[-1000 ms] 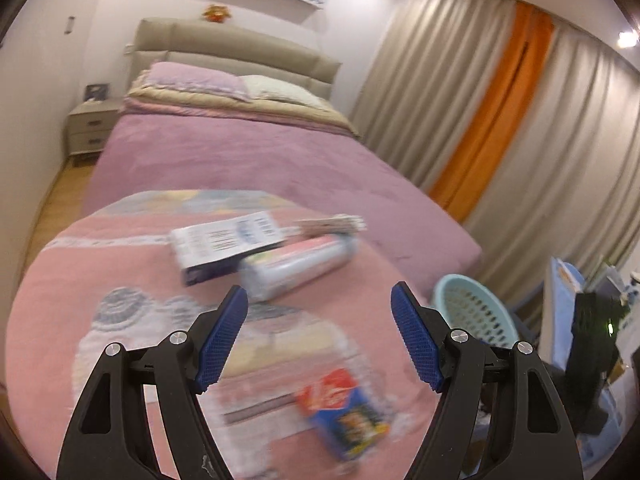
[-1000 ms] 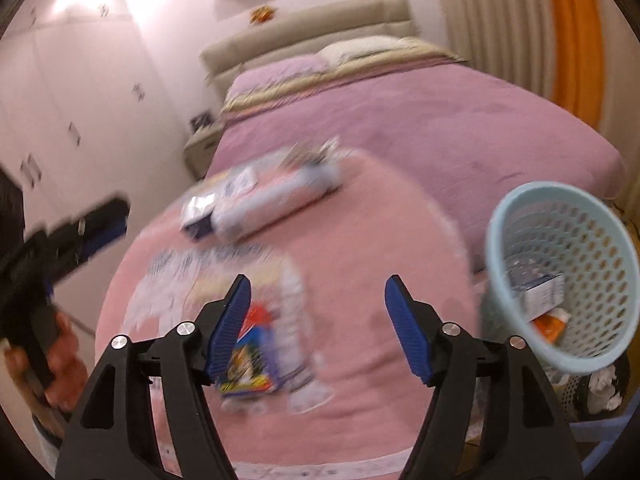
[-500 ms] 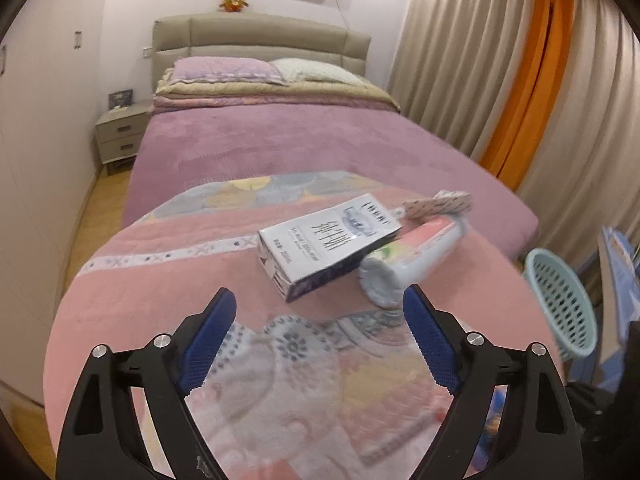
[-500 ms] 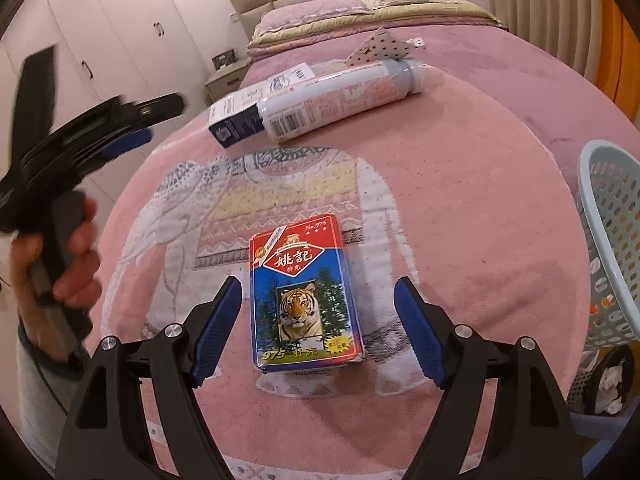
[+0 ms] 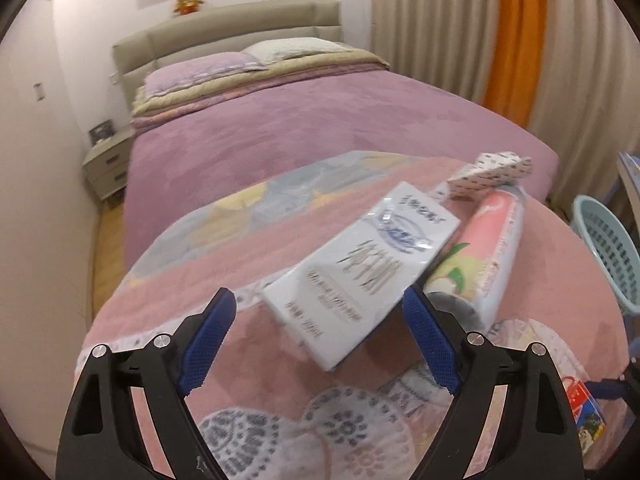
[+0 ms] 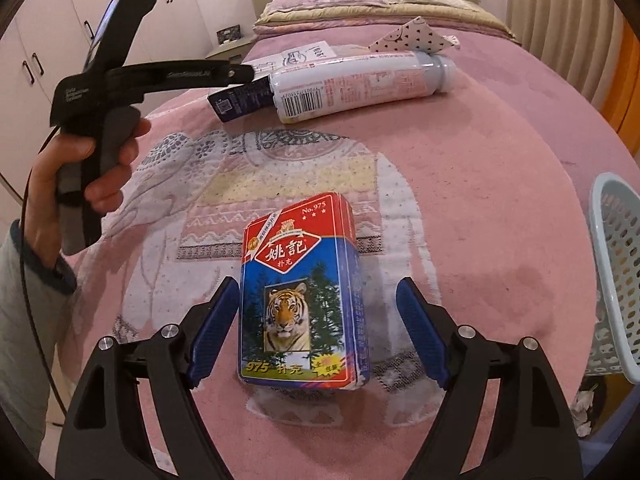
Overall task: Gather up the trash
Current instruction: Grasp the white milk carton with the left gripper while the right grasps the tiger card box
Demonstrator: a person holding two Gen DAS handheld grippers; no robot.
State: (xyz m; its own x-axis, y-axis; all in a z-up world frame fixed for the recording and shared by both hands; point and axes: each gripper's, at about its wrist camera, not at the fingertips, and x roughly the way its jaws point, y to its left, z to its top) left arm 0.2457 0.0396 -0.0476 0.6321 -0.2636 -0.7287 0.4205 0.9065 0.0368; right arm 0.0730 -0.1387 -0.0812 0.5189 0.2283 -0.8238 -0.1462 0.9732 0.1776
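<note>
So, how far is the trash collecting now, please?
Nothing is gripped yet. The right tongs stand open around the tiger card box; the left tongs are open at the white carton. The spray can and dotted wrapper also remain on the pink blanket, outside the basket.

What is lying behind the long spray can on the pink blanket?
Behind the spray can lie a white carton and a dotted folded paper. The can covers part of the carton's far end, so anything else hidden there cannot be seen.
</note>
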